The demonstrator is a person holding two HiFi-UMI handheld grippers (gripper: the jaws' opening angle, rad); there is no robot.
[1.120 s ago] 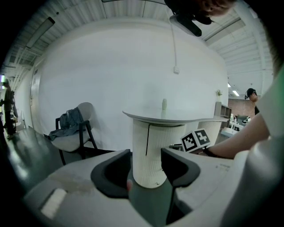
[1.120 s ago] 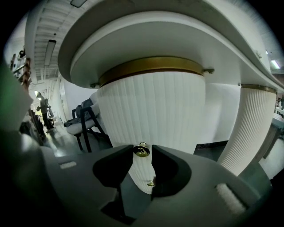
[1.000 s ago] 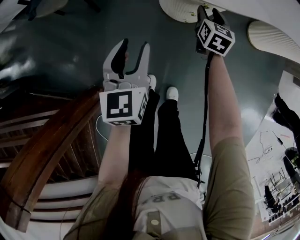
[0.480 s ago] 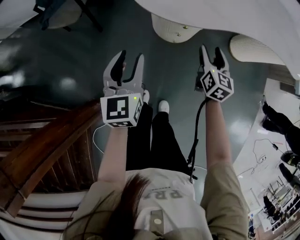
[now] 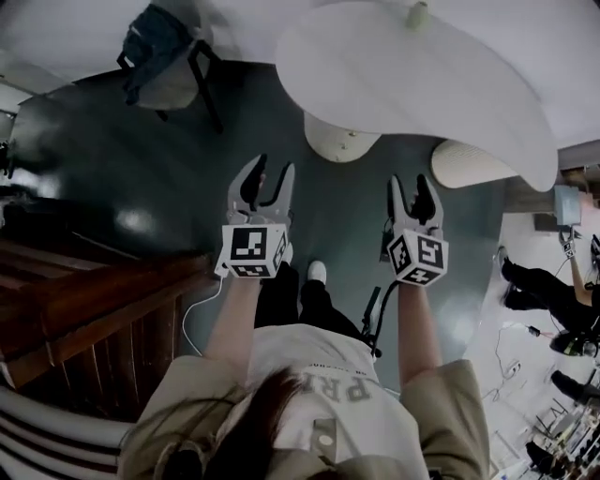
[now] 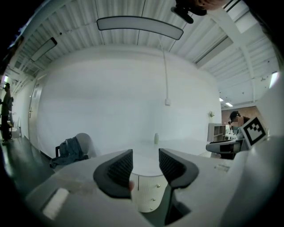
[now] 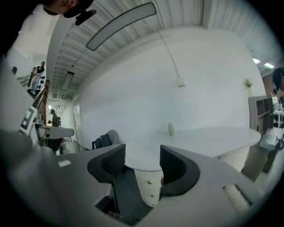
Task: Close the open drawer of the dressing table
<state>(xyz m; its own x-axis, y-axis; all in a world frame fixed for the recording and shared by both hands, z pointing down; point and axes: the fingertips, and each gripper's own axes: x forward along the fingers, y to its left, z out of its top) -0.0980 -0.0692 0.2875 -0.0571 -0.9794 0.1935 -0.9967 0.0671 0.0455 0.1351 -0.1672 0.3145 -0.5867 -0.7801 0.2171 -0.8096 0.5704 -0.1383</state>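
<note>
Left tool (image 5: pixel 271 174), right tool (image 5: pixel 410 188): higher than before, agape, empty; right's jaws lately narrowing.

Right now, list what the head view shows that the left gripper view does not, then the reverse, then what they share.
Head view only: the person's forearms and shoes, and the dark wooden furniture at left. Left gripper view only: the long ceiling light and the white back wall. Both: the white table, the drawer unit under it, the chair with a jacket, the small bottle, and the left gripper, jaws apart and empty.
</note>
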